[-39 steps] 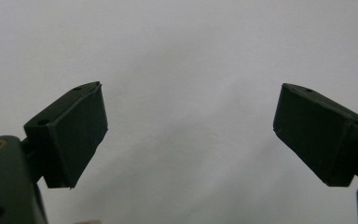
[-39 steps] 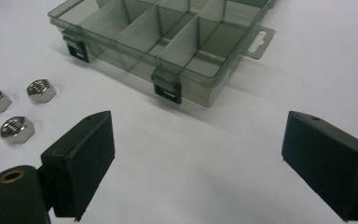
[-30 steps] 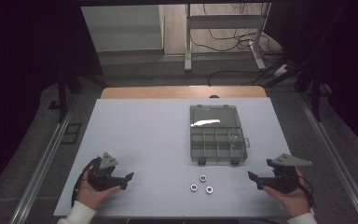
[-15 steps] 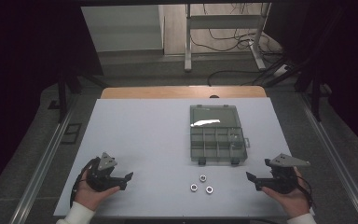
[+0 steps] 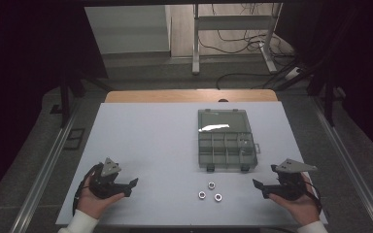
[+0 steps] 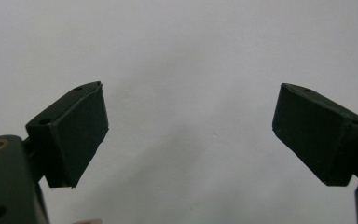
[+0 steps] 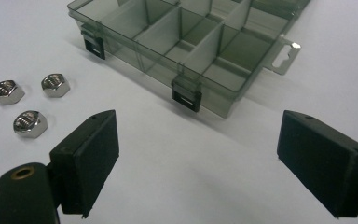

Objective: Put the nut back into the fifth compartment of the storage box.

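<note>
1. High view: the organizer box point(image 5: 227, 141) lies lid-open mid-surface, three hex nuts point(image 5: 210, 191) loose just before it, likely awaiting sorting.
2. My right gripper point(image 5: 266, 187) rests near the nuts, jaws spread wide, empty.
3. My left gripper point(image 5: 129, 186) waits well apart, jaws released, touching nothing.

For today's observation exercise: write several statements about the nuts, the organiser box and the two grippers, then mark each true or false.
1. Three nuts lie on the table. True.
2. The nuts sit inside the organiser box. False: they lie on the table in front of it.
3. The right gripper is shut on a nut. False: it is open and empty.
4. The left gripper is open. True.
5. The box's lid is open. True.
</note>
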Demonstrator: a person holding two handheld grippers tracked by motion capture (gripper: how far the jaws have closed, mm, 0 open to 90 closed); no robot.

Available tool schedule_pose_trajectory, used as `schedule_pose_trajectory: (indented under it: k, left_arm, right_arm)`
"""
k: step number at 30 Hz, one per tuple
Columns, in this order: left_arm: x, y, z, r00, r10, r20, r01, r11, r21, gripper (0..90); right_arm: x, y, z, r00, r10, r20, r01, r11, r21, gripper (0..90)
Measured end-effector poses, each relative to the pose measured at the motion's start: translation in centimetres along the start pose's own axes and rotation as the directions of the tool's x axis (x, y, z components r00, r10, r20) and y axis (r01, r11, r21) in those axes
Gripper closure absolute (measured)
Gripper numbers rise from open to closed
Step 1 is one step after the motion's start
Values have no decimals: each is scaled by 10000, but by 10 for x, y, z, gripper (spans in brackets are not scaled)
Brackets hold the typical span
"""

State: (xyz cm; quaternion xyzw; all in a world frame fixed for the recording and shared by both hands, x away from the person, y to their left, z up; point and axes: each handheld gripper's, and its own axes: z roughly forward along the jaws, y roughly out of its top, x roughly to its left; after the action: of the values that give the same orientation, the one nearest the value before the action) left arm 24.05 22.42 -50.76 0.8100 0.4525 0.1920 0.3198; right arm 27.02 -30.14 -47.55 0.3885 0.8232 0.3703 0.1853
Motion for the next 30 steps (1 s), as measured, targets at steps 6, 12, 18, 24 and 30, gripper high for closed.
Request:
schedule_pose_trajectory:
  k: [6, 12, 18, 24, 30]
  left_arm:
    - [-4, 2, 0, 9999, 145, 64, -146, 9999, 37, 108]
    - [-5, 2, 2, 9998, 170, 87, -171, 9998, 51, 107]
    - [-5, 2, 3, 9998, 197, 91, -198, 9997, 108, 106]
    - [-5, 2, 4, 9997, 187, 151, -189, 9997, 145, 106]
    - [-5, 3, 4, 9996, 251, 154, -253, 9996, 107, 106]
  right_arm:
    - [8, 10, 2, 9994, -294, -207, 294, 9996, -23, 132]
    - [19, 19, 8, 9960, -714, -540, 722, 9973, 135, 137]
    - [30, 26, 17, 9891, -1123, -953, 1167, 9923, 416, 137]
    - [39, 32, 24, 9821, -1445, -1206, 1525, 9865, 600, 136]
    - [51, 40, 33, 9719, -1886, -1412, 2016, 9758, 849, 140]
